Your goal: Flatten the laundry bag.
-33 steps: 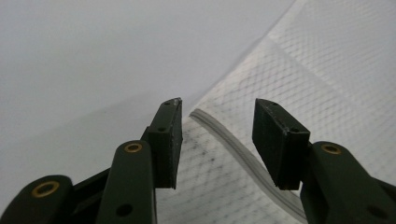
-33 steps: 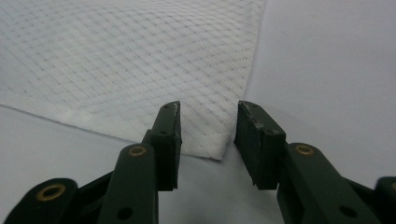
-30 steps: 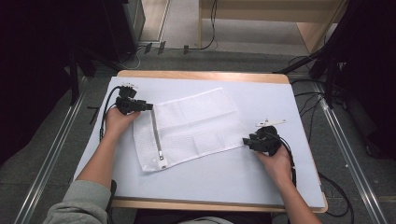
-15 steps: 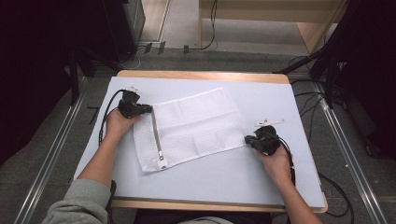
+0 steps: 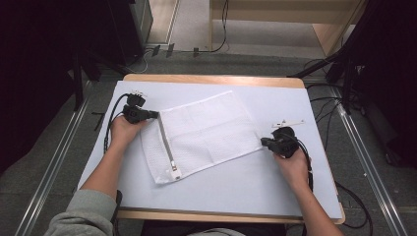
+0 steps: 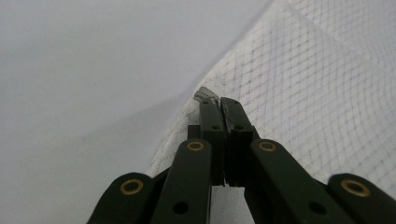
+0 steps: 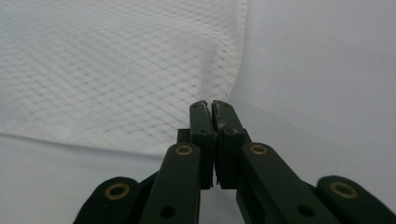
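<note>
Left gripper [image 5: 153, 114] and right gripper [image 5: 264, 141], jaws just closed, are each pinching opposite corners of a mesh bag [image 5: 206, 132] on the table [image 5: 246, 182].

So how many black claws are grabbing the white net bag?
2: the left claw pinches the white mesh zip bag at its upper-left corner, and the right claw pinches its right corner.
</note>
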Motion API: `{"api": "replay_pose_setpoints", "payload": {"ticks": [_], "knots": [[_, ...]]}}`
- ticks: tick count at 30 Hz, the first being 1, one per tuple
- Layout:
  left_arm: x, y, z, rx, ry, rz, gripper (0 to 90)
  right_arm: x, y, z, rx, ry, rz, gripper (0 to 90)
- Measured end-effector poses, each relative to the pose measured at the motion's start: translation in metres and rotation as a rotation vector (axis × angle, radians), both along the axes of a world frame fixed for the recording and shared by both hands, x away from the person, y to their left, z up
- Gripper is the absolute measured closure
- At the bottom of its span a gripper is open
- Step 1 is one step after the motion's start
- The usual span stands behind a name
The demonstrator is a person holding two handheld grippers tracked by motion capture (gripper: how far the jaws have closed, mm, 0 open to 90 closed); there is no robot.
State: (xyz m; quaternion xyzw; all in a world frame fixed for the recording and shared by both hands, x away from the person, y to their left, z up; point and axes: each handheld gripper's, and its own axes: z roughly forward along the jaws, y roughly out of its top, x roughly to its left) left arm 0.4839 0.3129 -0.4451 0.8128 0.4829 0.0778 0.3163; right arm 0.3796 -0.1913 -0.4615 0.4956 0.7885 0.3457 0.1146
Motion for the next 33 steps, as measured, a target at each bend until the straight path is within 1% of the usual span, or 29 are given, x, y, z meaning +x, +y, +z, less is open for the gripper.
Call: {"api": "replay_pose_setpoints", "payload": {"ticks": [2, 3, 5, 7, 8, 9, 10, 11, 12, 13, 14, 16, 17, 19, 20, 21, 23, 26, 28, 29, 32, 33], "knots": [[-0.006, -0.001, 0.002, -0.019, 0.002, -0.001, 90.0, 0.006, -0.004, 0.001, 0.003, -0.006, -0.013, 90.0], [-0.010, -0.001, 0.002, -0.020, 0.007, -0.004, 90.0, 0.009, -0.005, 0.001, -0.003, -0.008, -0.022, 90.0], [-0.018, -0.002, 0.004, -0.023, 0.010, -0.001, 90.0, 0.017, -0.009, 0.000, -0.001, -0.006, -0.038, 90.0], [-0.027, -0.001, 0.006, -0.041, 0.015, 0.000, 90.0, 0.025, -0.011, 0.000, 0.004, -0.010, -0.043, 90.0], [-0.032, -0.002, 0.007, -0.045, 0.020, 0.002, 90.0, 0.029, -0.012, 0.000, 0.000, -0.003, -0.047, 90.0], [-0.037, -0.002, 0.007, -0.049, 0.023, 0.002, 90.0, 0.033, -0.012, 0.001, -0.006, -0.007, -0.046, 89.8], [-0.042, -0.003, 0.008, -0.053, 0.022, 0.007, 90.0, 0.037, -0.013, 0.002, -0.001, -0.014, -0.047, 89.9], [-0.048, -0.003, 0.009, -0.052, 0.026, 0.005, 90.0, 0.040, -0.014, 0.003, 0.013, -0.018, -0.054, 89.8], [-0.054, -0.004, 0.009, -0.048, 0.028, 0.006, 90.0, 0.045, -0.014, 0.004, 0.018, -0.005, -0.057, 89.9], [-0.060, -0.006, 0.009, -0.050, 0.032, 0.003, 90.0, 0.049, -0.015, 0.005, 0.017, -0.004, -0.056, 89.9], [-0.066, -0.007, 0.009, -0.055, 0.038, 0.001, 90.0, 0.053, -0.015, 0.006, 0.009, -0.027, -0.054, 89.9], [-0.078, -0.011, 0.010, -0.039, 0.034, -0.012, 90.0, 0.063, -0.015, 0.007, 0.003, -0.014, -0.059, 89.8], [-0.084, -0.012, 0.011, -0.036, 0.029, -0.011, 89.8, 0.067, -0.014, 0.007, 0.007, -0.018, -0.060, 89.9], [-0.094, -0.014, 0.012, -0.054, 0.025, -0.006, 89.7, 0.076, -0.013, 0.005, 0.010, -0.006, -0.056, 89.9], [-0.099, -0.015, 0.013, -0.064, 0.029, -0.009, 89.7, 0.080, -0.012, 0.004, 0.002, -0.007, -0.062, 89.9], [-0.103, -0.016, 0.014, -0.066, 0.029, -0.011, 89.7, 0.084, -0.011, 0.004, -0.005, -0.007, -0.059, 89.8], [-0.112, -0.019, 0.015, -0.062, 0.030, -0.021, 89.4, 0.091, -0.010, 0.003, -0.001, -0.011, -0.058, 89.8], [-0.123, -0.021, 0.014, -0.076, 0.046, -0.042, 88.9, 0.098, -0.010, 0.005, 0.008, -0.018, -0.067, 89.4], [-0.127, -0.022, 0.015, -0.060, 0.038, -0.049, 89.1, 0.099, -0.011, 0.007, 0.017, -0.034, -0.076, 88.1], [-0.128, -0.022, 0.016, -0.059, 0.026, -0.051, 86.0, 0.099, -0.013, 0.008, 0.023, -0.040, -0.079, 85.8], [-0.127, -0.019, 0.024, -0.068, -0.021, -0.030, 80.0, 0.097, -0.016, 0.009, 0.041, -0.029, -0.102, 78.2], [-0.126, -0.018, 0.026, -0.063, -0.038, -0.026, 77.0, 0.096, -0.017, 0.011, 0.043, -0.025, -0.100, 77.6]]}}
